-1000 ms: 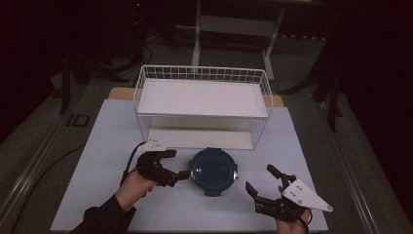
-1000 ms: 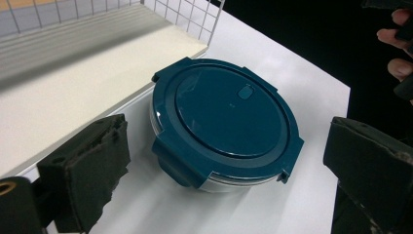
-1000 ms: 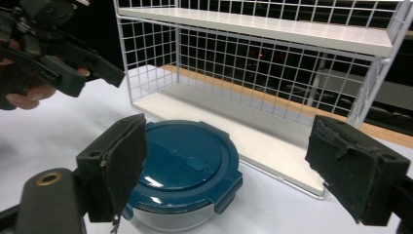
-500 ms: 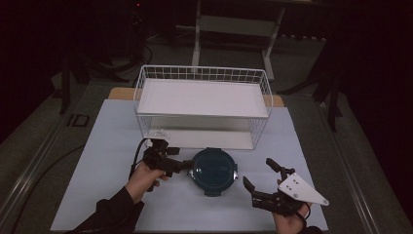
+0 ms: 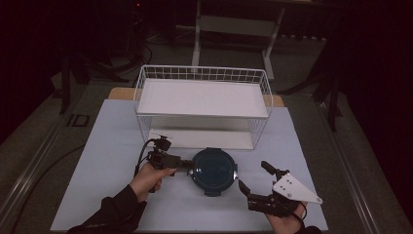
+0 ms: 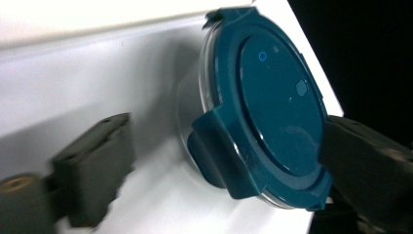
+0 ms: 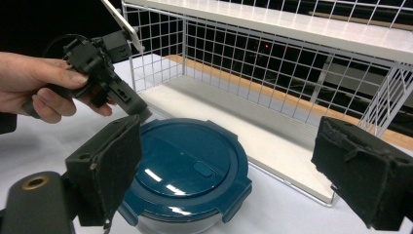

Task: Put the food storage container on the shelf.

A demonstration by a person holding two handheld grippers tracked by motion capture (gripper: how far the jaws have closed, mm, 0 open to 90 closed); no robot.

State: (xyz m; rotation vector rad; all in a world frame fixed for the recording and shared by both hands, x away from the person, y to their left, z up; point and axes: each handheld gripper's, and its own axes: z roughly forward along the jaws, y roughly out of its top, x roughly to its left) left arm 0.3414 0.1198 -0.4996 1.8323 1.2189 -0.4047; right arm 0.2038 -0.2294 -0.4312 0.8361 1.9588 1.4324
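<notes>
A round container with a dark teal clip-on lid [image 5: 213, 168] [image 6: 272, 112] [image 7: 190, 165] stands on the white table in front of the wire rack. My left gripper [image 5: 188, 165] [image 6: 219, 146] [image 7: 134, 105] is level at the container's left edge. Its jaws straddle the lid's rim and one clip tab. They have just been closing, and one pad [image 6: 92, 170] still stands clear of the container. My right gripper [image 5: 253, 175] [image 7: 236, 165] hovers to the right of the container and nearer the front edge, pointing at it, open with nothing between its pads.
A white wire rack [image 5: 202, 97] [image 7: 292, 29] with a shelf on top and a tray-like floor stands just behind the container. The white table [image 5: 112, 146] has free room at left and right. Dark floor and stands lie beyond.
My left hand has moved right and down to the container's left edge, so the lid's rim now sits between its jaws. The right gripper has stayed almost still.
</notes>
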